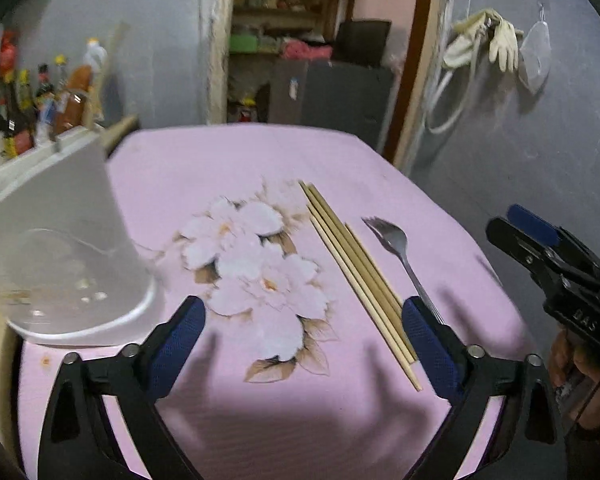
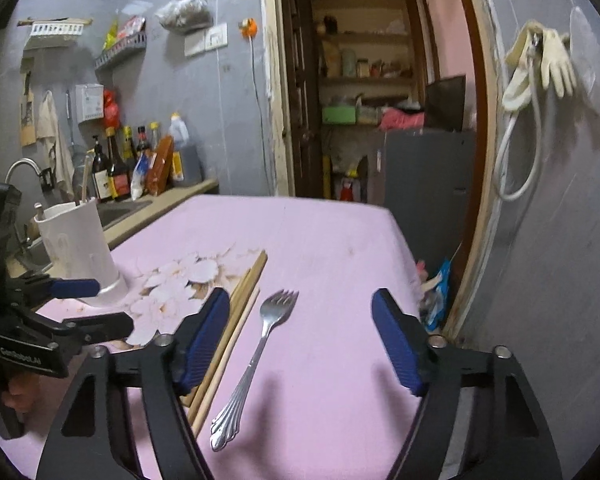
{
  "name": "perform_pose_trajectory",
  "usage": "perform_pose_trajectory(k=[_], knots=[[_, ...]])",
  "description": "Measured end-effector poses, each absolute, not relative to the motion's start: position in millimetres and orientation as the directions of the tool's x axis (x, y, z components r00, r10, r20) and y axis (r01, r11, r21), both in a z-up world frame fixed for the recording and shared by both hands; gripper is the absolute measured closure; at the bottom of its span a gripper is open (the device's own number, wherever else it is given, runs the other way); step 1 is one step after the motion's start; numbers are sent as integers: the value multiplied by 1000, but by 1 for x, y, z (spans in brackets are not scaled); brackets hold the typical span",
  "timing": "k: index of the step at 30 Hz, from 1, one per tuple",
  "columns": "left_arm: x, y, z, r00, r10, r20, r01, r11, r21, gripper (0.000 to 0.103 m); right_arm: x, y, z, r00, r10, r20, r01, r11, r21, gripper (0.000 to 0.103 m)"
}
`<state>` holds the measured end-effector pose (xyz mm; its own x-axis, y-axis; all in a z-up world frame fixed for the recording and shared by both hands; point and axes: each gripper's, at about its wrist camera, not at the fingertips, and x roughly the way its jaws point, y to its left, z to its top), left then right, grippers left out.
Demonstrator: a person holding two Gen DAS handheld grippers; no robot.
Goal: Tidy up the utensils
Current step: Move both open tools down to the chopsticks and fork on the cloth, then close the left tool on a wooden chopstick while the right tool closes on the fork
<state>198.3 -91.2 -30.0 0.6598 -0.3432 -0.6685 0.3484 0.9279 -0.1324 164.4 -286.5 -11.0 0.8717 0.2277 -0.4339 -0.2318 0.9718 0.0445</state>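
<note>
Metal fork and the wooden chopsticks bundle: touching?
Apart. The right wrist view shows a strip of pink tablecloth between the metal fork and the wooden chopsticks along their length; the left wrist view agrees.

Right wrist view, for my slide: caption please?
Open right gripper above a fork beside chopsticks on pink cloth.

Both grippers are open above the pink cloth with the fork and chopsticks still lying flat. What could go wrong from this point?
1. The fork lies right beside the chopsticks; the right gripper, open with one finger over the sticks, could knock or catch them when closing.
2. The chopsticks lie loose and staggered, so the open left gripper may lift only some.
3. The white holder stands near the table edge beside the left gripper; a bump might tip it.
</note>
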Motion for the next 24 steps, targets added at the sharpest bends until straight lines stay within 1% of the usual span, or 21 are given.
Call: perform_pose_trajectory(k=[3, 4, 6, 9, 13, 14, 15, 18, 24], knots=[[211, -94, -35, 608, -372, -702, 363, 916, -171, 31, 170, -287, -12, 858, 243, -452, -244, 968, 57, 42], [215, -95, -36, 594, -379, -710, 366, 913, -182, 34, 173, -287, -14, 848, 246, -469, -248, 967, 59, 48], [224, -97, -39, 561, -394, -728, 373, 905, -203, 45, 177, -285, -17, 833, 250, -493, -254, 965, 60, 54], [239, -101, -44, 509, -412, -756, 379, 896, -233, 54, 184, -283, -20, 816, 251, -521, -259, 964, 60, 58], [257, -108, -47, 443, -435, -784, 391, 881, -268, 61, 198, -280, -27, 778, 247, -578, -258, 964, 65, 59], [261, -110, -46, 435, -435, -788, 394, 879, -268, 65, 200, -281, -27, 772, 246, -586, -257, 964, 67, 59], [265, -111, -47, 429, -434, -793, 395, 879, -267, 69, 201, -281, -28, 769, 246, -591, -255, 964, 69, 59], [277, -115, -49, 412, -427, -805, 380, 884, -274, 75, 202, -284, -29, 764, 247, -595, -249, 965, 80, 59], [291, -119, -50, 410, -414, -813, 358, 893, -274, 83, 204, -284, -30, 753, 245, -610, -244, 966, 88, 59]])
